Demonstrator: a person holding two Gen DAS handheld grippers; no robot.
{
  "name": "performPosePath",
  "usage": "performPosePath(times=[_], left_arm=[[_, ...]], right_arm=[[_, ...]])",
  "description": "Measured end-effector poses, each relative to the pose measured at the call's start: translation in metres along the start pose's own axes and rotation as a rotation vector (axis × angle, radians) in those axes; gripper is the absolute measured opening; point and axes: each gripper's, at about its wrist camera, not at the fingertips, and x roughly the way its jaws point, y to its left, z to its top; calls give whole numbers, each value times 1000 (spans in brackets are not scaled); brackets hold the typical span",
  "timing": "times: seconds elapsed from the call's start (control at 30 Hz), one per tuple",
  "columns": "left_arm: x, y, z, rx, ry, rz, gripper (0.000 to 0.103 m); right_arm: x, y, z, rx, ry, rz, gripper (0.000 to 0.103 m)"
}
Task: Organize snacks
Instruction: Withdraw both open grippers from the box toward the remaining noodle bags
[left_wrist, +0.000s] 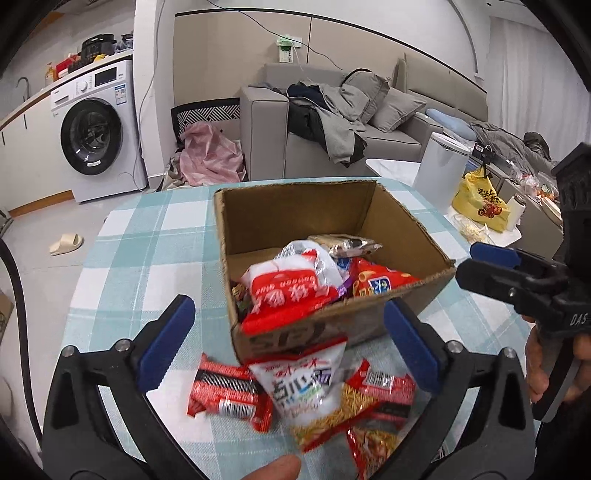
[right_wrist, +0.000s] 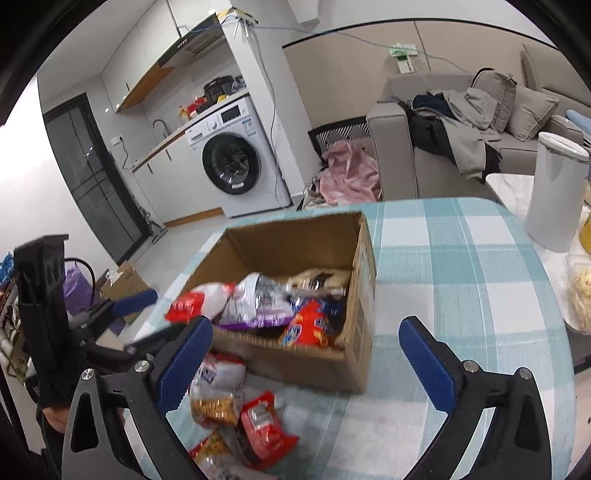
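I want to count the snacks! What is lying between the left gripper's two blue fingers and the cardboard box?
In the left wrist view, snack packets lie on the checked tablecloth between the open left gripper and the cardboard box.

The left gripper (left_wrist: 288, 339) has a black plastic frame with two arms that spread like a fork. Each finger ends in a flat blue pad (left_wrist: 168, 339). Round silver screws (left_wrist: 121, 345) sit on the joints of the arms. The right gripper (right_wrist: 306, 362) has the same build: black arms, blue pads (right_wrist: 424, 363) and silver screws (right_wrist: 470, 366). Seen from the left camera, its black body carries raised letters that read "DAS". A black cable (left_wrist: 14, 295) curves along the left edge of that view.
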Motion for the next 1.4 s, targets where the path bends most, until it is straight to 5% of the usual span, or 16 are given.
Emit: performPosePath(times=[0.5,1.4], left_arm=[[-48,-3,-63,35,18,57,102],[-54,16,-77,-17,59,105,102]], right_arm=[[-2,24,-58,-93,113,-44,103],[19,87,-103,-332,284,29,103]])
